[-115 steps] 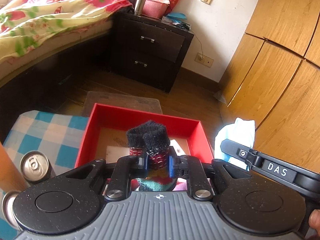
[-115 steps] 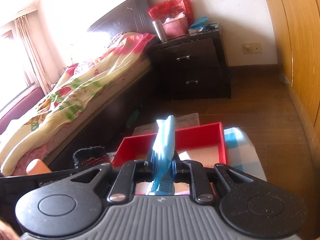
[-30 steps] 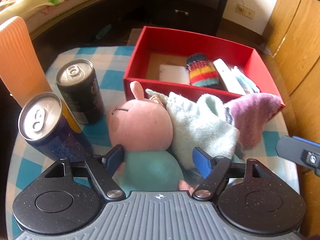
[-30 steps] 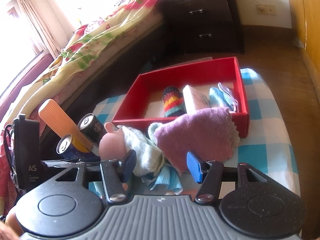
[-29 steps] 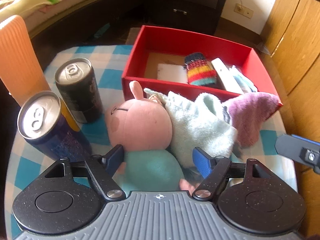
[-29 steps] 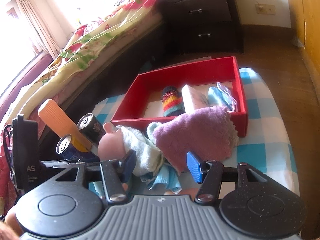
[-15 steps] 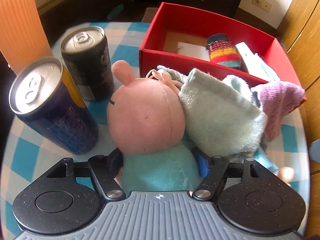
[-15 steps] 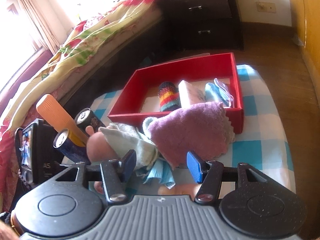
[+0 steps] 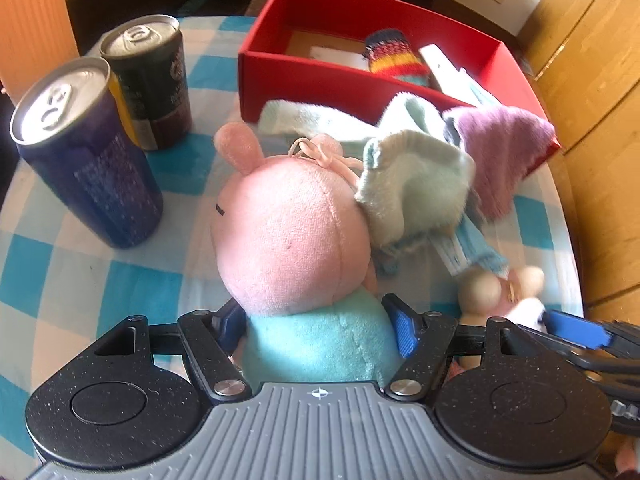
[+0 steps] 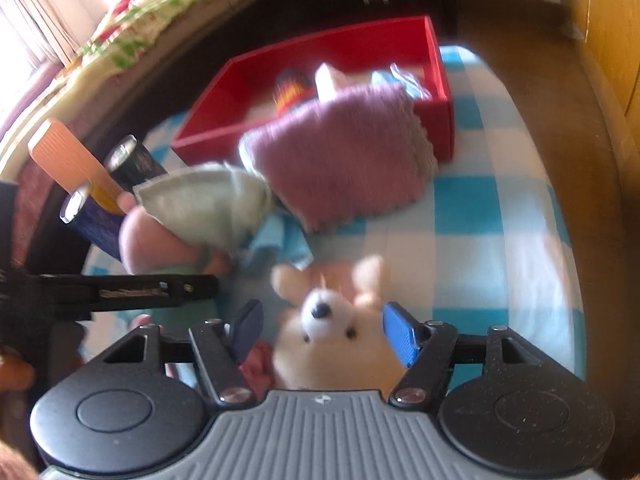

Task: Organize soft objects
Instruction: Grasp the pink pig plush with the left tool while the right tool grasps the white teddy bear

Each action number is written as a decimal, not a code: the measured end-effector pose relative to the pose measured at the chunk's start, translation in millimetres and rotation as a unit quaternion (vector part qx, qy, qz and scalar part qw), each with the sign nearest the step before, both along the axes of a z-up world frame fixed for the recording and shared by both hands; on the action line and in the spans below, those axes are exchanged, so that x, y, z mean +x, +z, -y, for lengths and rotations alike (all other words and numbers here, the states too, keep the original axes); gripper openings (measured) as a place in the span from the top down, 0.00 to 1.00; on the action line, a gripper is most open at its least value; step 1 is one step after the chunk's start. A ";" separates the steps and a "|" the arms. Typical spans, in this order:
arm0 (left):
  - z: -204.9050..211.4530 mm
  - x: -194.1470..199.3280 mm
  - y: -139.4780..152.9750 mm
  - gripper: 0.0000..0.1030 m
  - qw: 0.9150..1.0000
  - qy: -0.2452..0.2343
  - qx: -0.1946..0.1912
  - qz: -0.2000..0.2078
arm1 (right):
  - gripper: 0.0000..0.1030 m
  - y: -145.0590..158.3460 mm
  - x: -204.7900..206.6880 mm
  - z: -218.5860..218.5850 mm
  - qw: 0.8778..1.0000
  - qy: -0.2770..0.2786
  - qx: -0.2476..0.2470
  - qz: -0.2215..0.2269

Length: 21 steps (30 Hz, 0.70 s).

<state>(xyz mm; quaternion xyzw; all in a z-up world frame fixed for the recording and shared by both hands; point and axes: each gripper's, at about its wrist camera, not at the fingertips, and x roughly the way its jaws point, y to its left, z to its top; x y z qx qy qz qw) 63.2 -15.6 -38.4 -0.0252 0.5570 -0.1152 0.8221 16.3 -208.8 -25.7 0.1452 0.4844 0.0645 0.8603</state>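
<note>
A pink pig plush [image 9: 288,236] with a teal body lies on the checked table. My left gripper [image 9: 316,324] is open, its fingers on either side of the teal body. A white and tan dog plush [image 10: 332,336] lies between the open fingers of my right gripper [image 10: 320,332]; it also shows in the left wrist view [image 9: 492,292]. A pale green cloth [image 9: 416,184], a purple cloth [image 9: 504,148] and a light blue cloth [image 10: 276,240] lie in a heap before the red box [image 9: 320,76]. The box holds a striped sock [image 9: 392,56].
Two drink cans [image 9: 84,152] stand at the left of the table, with an orange ribbed object [image 9: 32,20] behind them. A wooden wardrobe [image 9: 592,72] is on the right and a bed [image 10: 120,40] at the back left. The table edge is near on the right.
Both grippers have moved forward and down. The left one now straddles the pig plush's body. The right one now straddles the dog plush, which was not between its fingers before.
</note>
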 end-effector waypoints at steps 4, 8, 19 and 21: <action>1.9 -6.5 2.1 0.33 1.000 -0.012 -0.008 -0.004 | 0.51 -9.8 0.6 -4.4 1.000 0.001 -0.020 -0.008; -0.7 -11.6 5.6 0.33 1.000 -0.019 -0.022 -0.007 | 0.48 -17.2 2.0 -9.8 0.999 0.006 -0.029 -0.017; -5.4 -22.1 22.5 0.33 0.998 -0.036 -0.046 0.010 | 0.55 -22.1 -7.5 -11.8 0.999 0.011 -0.038 -0.034; -6.4 -23.4 22.4 0.33 0.998 -0.038 -0.048 0.009 | 0.56 -19.7 -9.2 -12.0 0.999 0.014 -0.027 -0.032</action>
